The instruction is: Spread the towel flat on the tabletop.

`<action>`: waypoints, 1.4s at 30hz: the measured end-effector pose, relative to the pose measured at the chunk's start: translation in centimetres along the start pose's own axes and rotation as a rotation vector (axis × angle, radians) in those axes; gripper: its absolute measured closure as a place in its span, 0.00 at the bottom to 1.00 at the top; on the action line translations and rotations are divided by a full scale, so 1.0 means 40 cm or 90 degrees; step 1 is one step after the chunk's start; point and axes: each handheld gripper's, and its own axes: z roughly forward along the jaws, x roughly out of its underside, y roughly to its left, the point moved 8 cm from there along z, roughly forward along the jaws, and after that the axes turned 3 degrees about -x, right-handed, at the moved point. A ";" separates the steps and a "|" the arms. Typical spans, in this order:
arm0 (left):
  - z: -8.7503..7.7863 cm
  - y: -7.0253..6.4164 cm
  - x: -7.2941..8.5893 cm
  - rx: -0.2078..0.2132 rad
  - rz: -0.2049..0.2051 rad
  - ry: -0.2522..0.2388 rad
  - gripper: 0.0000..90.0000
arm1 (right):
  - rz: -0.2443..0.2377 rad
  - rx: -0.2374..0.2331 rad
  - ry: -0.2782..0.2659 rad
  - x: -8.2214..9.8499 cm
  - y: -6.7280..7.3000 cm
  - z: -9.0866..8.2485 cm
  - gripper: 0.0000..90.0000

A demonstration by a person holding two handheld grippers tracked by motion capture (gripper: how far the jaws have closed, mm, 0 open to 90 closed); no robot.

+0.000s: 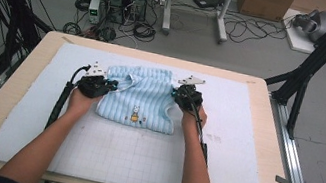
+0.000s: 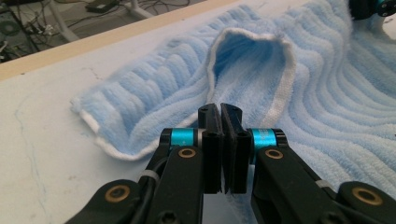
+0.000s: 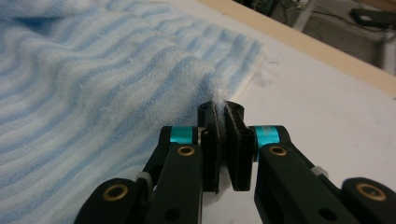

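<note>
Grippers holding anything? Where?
Right gripper pinches the light blue striped fleece garment at its side edge. Left gripper is shut at the other edge; grip unclear.

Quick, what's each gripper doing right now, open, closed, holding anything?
Left gripper: jaws closed on the blue sweater near its armhole.
Right gripper: jaws closed, pinching the sweater's edge.

The pale blue sweater (image 2: 327, 93) runs off the right and top edges of the left gripper view. In the right gripper view its near folds blur at the left edge. Its small chest motif (image 1: 135, 113) is too tiny to identify.
</note>
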 end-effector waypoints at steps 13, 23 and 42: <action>-0.046 0.022 0.013 0.011 -0.057 -0.014 0.51 | 0.031 -0.010 -0.028 -0.005 0.010 -0.032 0.70; -0.120 -0.042 0.071 0.084 -0.013 0.008 0.48 | 0.012 -0.107 -0.030 0.062 0.077 -0.127 0.59; -0.141 -0.117 0.128 0.121 0.068 0.094 0.93 | -0.069 -0.203 0.106 0.153 0.194 -0.121 0.96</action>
